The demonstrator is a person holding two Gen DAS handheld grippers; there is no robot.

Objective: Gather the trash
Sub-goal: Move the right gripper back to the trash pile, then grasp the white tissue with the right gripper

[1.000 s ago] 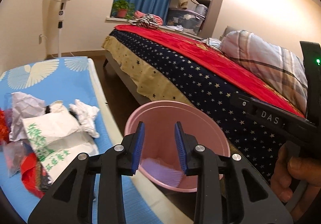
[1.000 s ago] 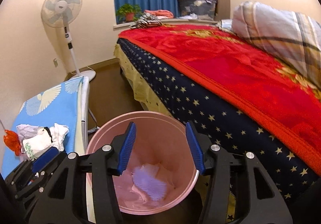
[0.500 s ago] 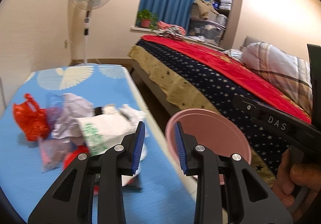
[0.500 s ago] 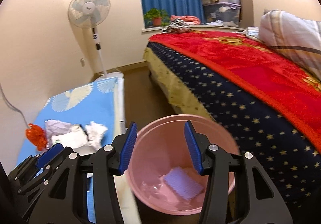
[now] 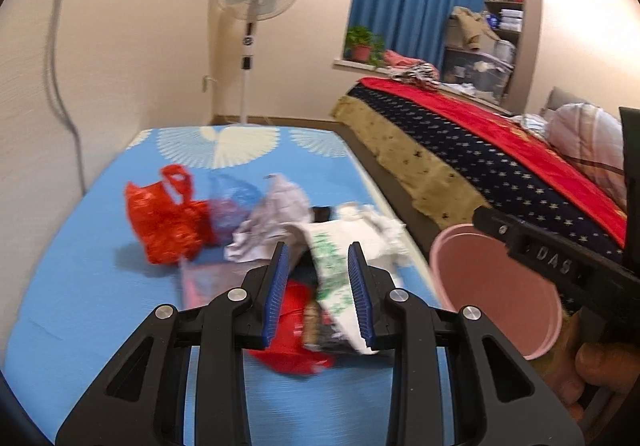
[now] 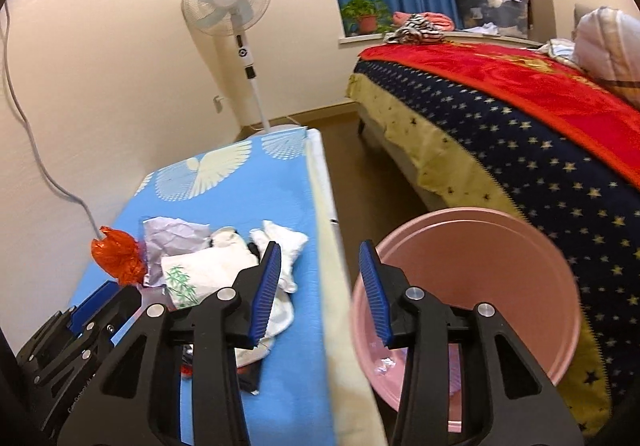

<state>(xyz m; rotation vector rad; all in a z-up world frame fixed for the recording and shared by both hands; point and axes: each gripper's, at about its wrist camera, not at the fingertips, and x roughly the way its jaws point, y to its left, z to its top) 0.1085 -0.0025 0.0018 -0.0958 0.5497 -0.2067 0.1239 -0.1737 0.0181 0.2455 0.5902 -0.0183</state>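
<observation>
A heap of trash lies on the blue table (image 5: 100, 286): a red plastic bag (image 5: 164, 214), crumpled paper (image 5: 276, 218), a white bag with green print (image 5: 340, 258) and a red wrapper (image 5: 296, 334). My left gripper (image 5: 319, 294) is open and empty, just above the white bag. The pink bin (image 6: 472, 286) stands on the floor right of the table, with scraps at its bottom. My right gripper (image 6: 324, 294) is open and empty over the table's right edge, between the trash heap (image 6: 208, 270) and the bin. The left gripper (image 6: 80, 330) shows at lower left in the right wrist view.
A bed with a starred navy and red cover (image 6: 540, 118) runs along the right, close behind the bin. A standing fan (image 6: 228, 2) stands in the far corner. A grey cable (image 6: 40, 166) hangs down the left wall. The right gripper's body (image 5: 560, 266) crosses over the bin (image 5: 496, 286).
Both grippers have swung left from over the pink bin towards the table. The left one now points at the trash heap, the right one at the table edge. Both stay open.
</observation>
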